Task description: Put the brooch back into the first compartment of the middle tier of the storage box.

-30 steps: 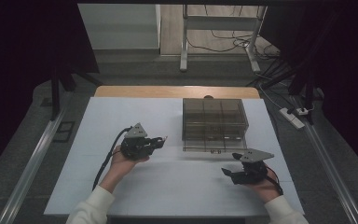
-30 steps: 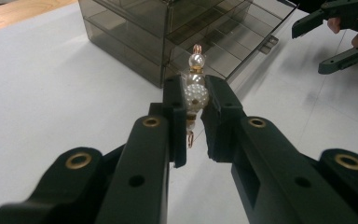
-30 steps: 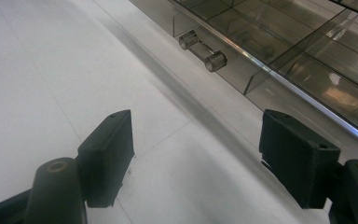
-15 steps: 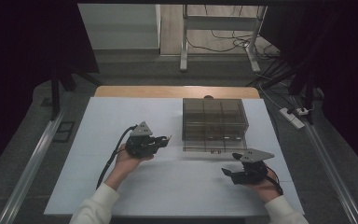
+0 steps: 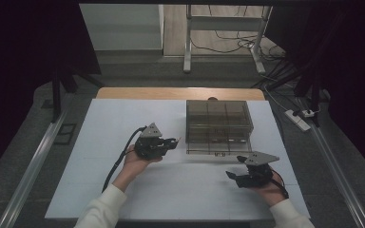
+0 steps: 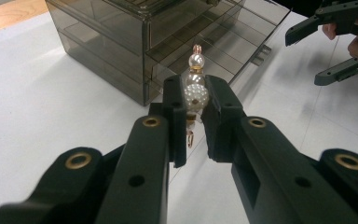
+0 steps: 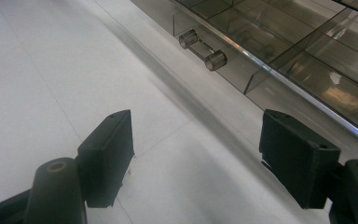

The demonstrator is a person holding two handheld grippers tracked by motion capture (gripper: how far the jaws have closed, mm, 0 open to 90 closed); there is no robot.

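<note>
The left gripper (image 6: pixel 192 100) clamps a beaded pearl earring (image 6: pixel 196 91) beside the smoky, clear plastic drawer box (image 5: pixel 218 126) near the desk's far edge. The right gripper (image 7: pixel 196 154) hangs with jaws apart over the smooth white desk (image 5: pixel 100 137), facing a drawer's cylindrical handle (image 7: pixel 201 49).

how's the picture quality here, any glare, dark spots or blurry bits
High view: dim, black surroundings, the white table evenly lit. Left gripper view: the pearl earring in the left hand-held gripper is sharp; the near jaws are soft. Right gripper view: a bright glare patch on the smoked acrylic drawer box, its handle slightly blurred.
</note>
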